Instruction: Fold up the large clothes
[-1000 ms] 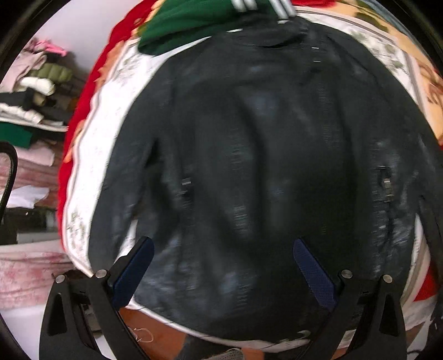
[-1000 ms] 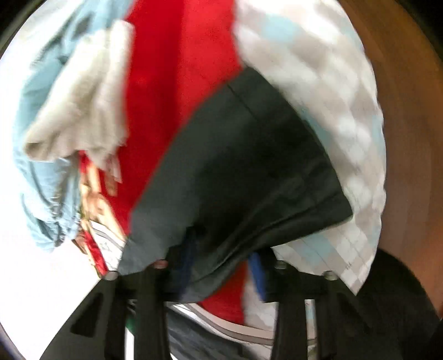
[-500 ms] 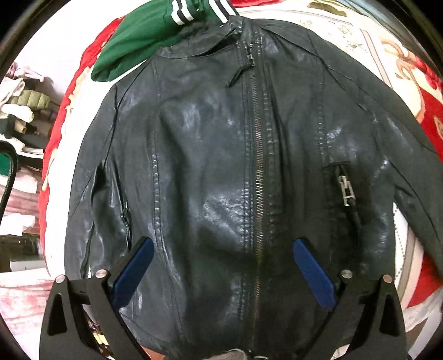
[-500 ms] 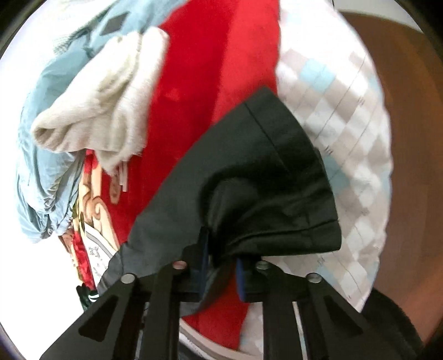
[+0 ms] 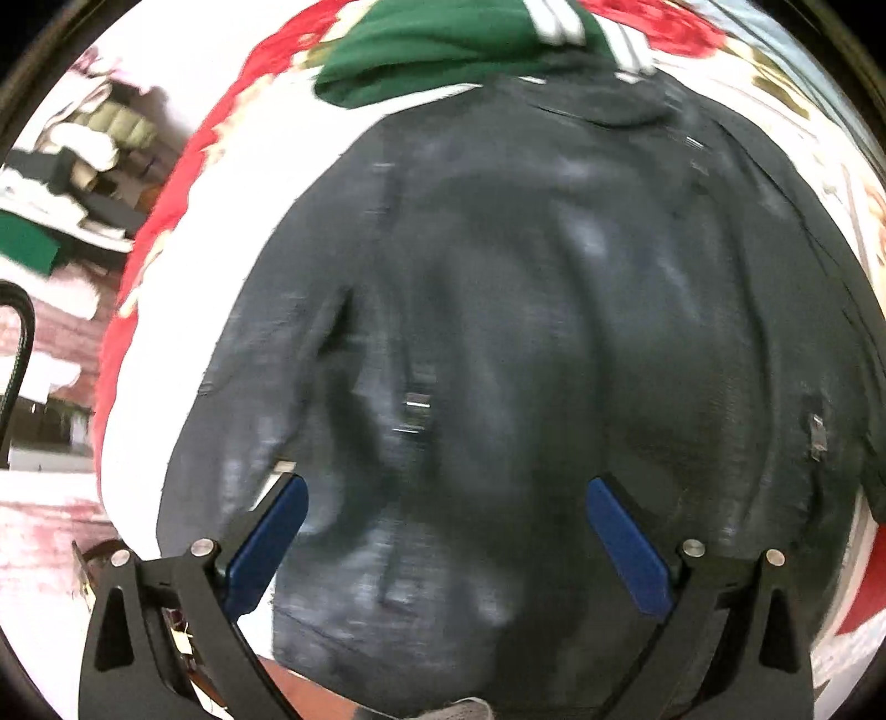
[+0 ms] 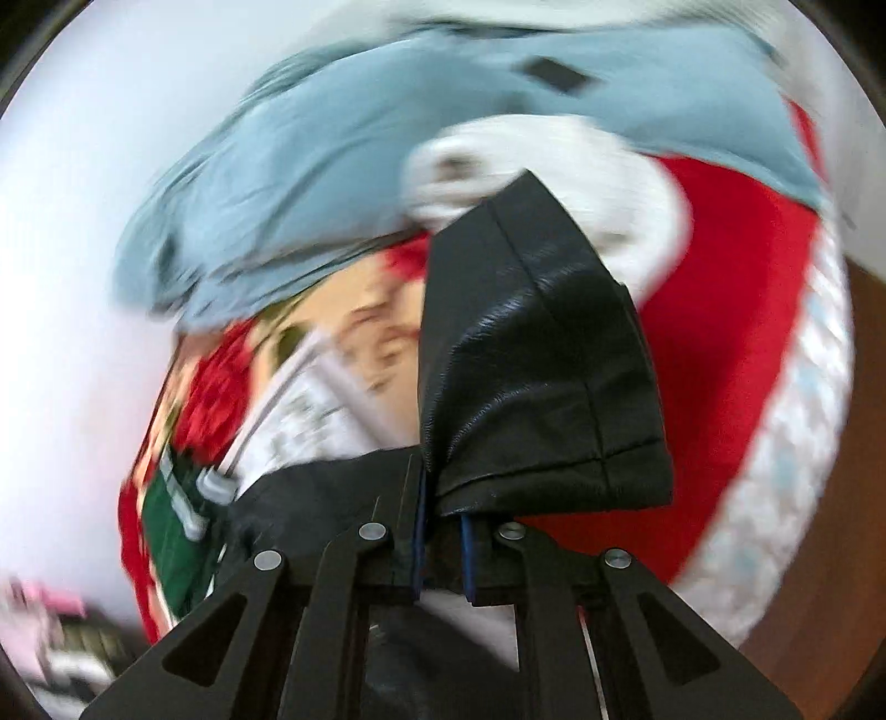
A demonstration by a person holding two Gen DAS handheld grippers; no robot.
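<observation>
A black leather jacket (image 5: 526, 343) lies front up on a patterned bedspread (image 5: 221, 232), blurred by motion in the left wrist view. My left gripper (image 5: 443, 531) is open and empty above the jacket's lower hem, its blue pads wide apart. My right gripper (image 6: 443, 526) is shut on the cuff end of the jacket's black sleeve (image 6: 531, 376), which stands lifted above the bed.
A green garment with white stripes (image 5: 443, 44) lies past the jacket's collar. A light blue garment (image 6: 387, 155) and a white one (image 6: 554, 171) are heaped on the red blanket (image 6: 720, 332). Shelves of folded clothes (image 5: 66, 183) stand to the left.
My right gripper has closed fully on the sleeve cuff and swung it up and over towards the jacket. My left gripper has shifted over the jacket and stays open.
</observation>
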